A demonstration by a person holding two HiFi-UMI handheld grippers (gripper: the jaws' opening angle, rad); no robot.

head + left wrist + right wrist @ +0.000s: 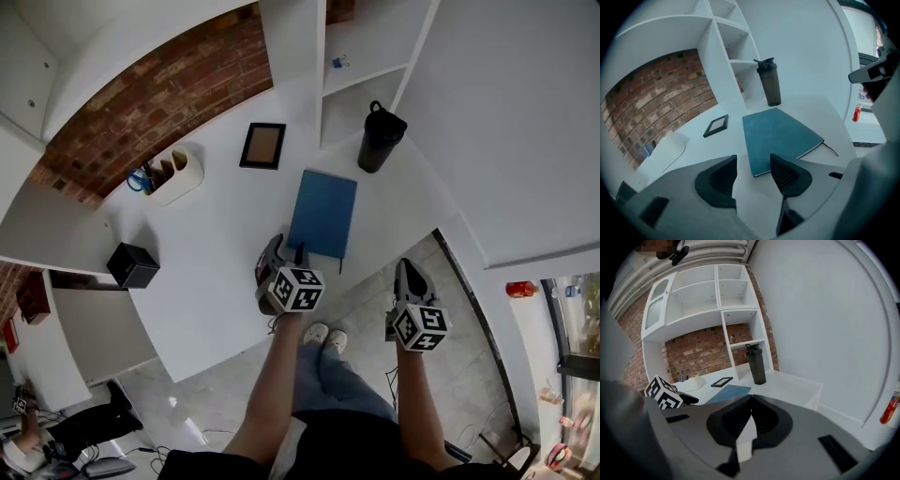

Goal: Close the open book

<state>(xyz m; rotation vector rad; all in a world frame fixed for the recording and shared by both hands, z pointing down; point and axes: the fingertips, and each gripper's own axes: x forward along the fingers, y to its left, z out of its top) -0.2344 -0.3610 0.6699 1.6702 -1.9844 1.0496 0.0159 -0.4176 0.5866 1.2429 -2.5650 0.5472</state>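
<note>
Containers first: a white desk organizer [173, 173] sits at the upper left of the head view on the white desk [216, 281], and blue-handled scissors [139, 180] stand in its left end; what fills its other slots is too small to tell. A black shaker bottle [380, 139] stands upright with its lid on at the upper right of the desk, just in front of the white shelf unit [366, 84], and a small blue item [339, 62] lies in one shelf compartment above it. A black box [132, 264] rests near the desk's left edge; whether it holds anything cannot be seen. A dark picture frame [262, 145] lies flat between the organizer and the bottle. The blue book [322, 213] lies closed and flat at the centre of the desk, its cover up and a thin ribbon marker trailing from its near right corner. The left gripper [287, 246] hovers just below the book's near left corner in the head view; in the left gripper view its jaws stand wide apart with nothing between the pads, the book's near edge showing just beyond the tips. The right gripper [410, 272] hangs lower right of the book, off the desk edge over the floor, and the right gripper view shows its jaws closed together, tips meeting, with nothing held.
</note>
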